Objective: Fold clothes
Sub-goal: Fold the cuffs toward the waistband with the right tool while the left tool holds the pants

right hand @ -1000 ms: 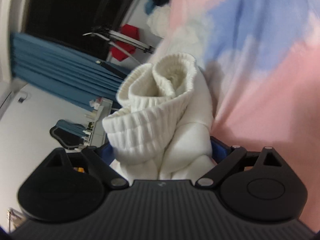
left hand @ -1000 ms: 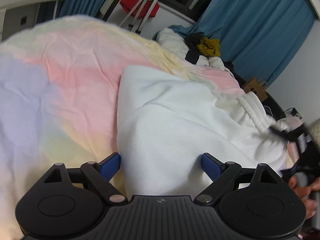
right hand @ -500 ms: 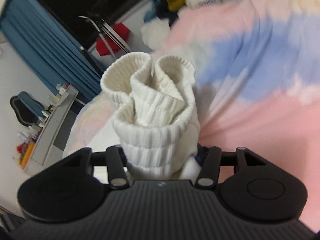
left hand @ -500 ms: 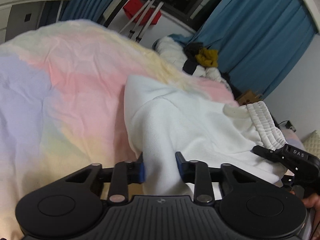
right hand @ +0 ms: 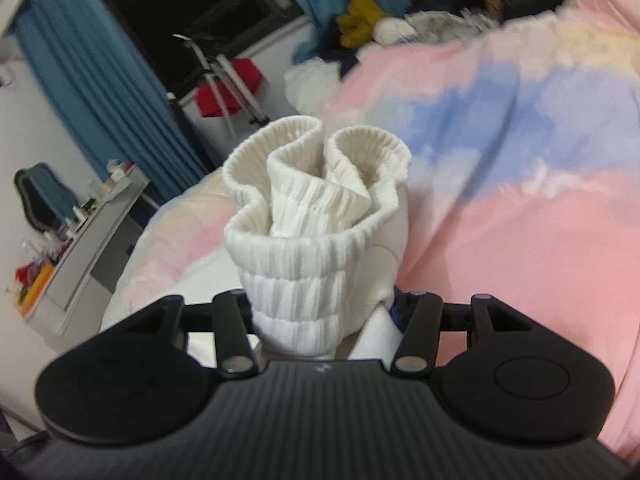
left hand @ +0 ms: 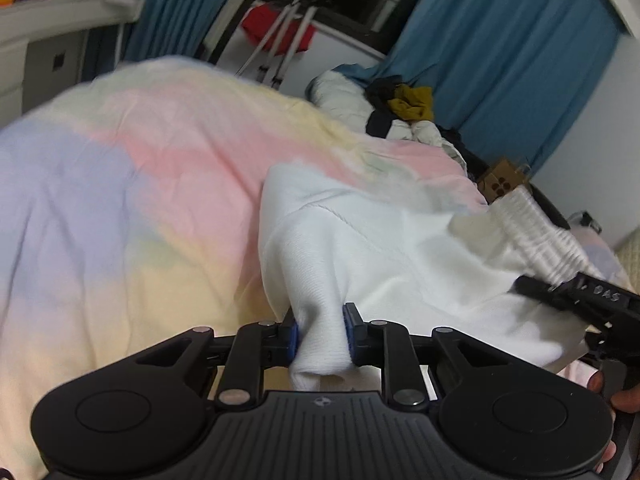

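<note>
Your left gripper (left hand: 320,334) pinches soft white sweatshirt (left hand: 400,248) fabric; your right gripper (right hand: 326,320), at three o'clock, has bunched its ribbed hem (right hand: 316,208), probably securely.

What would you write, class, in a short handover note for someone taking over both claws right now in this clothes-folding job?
Left claw: shut on a pinch of the white garment, its jaws having just closed on the plain fabric.
Right claw: shut on the same garment's bunched ribbed band, its jaws likewise just closed.
Where things are: the garment is lifted at both grips, the rest draped on the pastel bedspread. More clothes are piled at the far edge.
Done: both grips taken.
Left: no fold is visible yet; spread the garment flat, fold it, then likely the pile.
</note>
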